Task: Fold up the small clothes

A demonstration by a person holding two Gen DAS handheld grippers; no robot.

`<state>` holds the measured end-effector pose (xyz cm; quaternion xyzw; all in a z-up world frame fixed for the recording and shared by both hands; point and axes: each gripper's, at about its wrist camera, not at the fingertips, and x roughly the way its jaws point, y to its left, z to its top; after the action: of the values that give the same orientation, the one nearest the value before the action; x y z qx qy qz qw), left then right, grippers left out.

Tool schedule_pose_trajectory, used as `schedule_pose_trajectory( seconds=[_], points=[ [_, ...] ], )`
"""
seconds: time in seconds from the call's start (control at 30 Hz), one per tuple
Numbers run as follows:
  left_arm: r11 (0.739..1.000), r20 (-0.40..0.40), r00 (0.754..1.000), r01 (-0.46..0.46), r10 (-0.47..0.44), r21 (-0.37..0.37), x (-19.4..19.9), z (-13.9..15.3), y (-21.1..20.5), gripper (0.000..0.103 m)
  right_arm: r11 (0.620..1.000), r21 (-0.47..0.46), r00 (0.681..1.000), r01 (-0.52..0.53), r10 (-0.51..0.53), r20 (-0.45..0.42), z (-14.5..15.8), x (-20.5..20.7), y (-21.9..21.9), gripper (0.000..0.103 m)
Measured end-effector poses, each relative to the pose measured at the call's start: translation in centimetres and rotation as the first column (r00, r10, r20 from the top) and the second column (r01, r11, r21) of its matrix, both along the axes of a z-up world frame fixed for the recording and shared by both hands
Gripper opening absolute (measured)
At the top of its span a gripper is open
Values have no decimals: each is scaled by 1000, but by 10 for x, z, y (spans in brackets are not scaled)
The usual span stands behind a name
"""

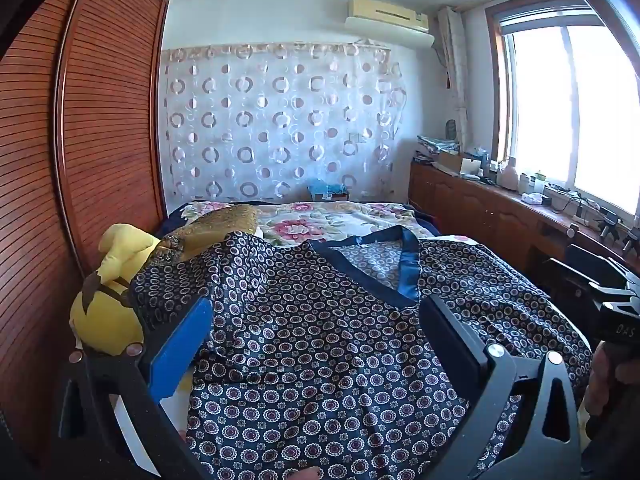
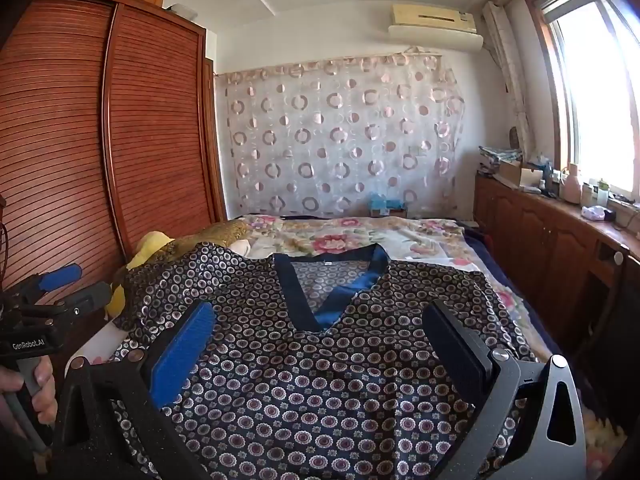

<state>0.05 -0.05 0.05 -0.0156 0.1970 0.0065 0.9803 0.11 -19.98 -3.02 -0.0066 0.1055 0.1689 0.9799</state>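
A dark blue top (image 1: 320, 340) (image 2: 320, 380) printed with small round flowers lies spread face up on the bed, its plain blue V-neck collar (image 1: 368, 272) (image 2: 332, 292) pointing away from me. My left gripper (image 1: 316, 312) hovers open over its left half, nothing between the fingers. My right gripper (image 2: 320, 320) hangs open over the chest just below the collar, also holding nothing. The left sleeve drapes over a yellow plush toy (image 1: 108, 312) (image 2: 148, 248). In the right wrist view the left gripper (image 2: 60, 284) shows at the left edge, held by a hand (image 2: 36, 392).
The bed carries a floral sheet (image 1: 320, 220) (image 2: 360, 240) and a gold patterned pillow (image 1: 216, 224). A slatted wooden wardrobe (image 1: 80, 140) stands close on the left. A wooden cabinet (image 2: 552, 240) with clutter runs under the window on the right.
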Motion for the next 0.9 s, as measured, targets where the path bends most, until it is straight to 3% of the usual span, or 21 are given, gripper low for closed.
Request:
schedule_pose_trajectory(
  seconds=[0.9],
  points=[
    [1000,19,1000,-18,18,-5,-5,2,0,103,1000,8,1000,0,1,-10,0,-1,0,103]
  ],
)
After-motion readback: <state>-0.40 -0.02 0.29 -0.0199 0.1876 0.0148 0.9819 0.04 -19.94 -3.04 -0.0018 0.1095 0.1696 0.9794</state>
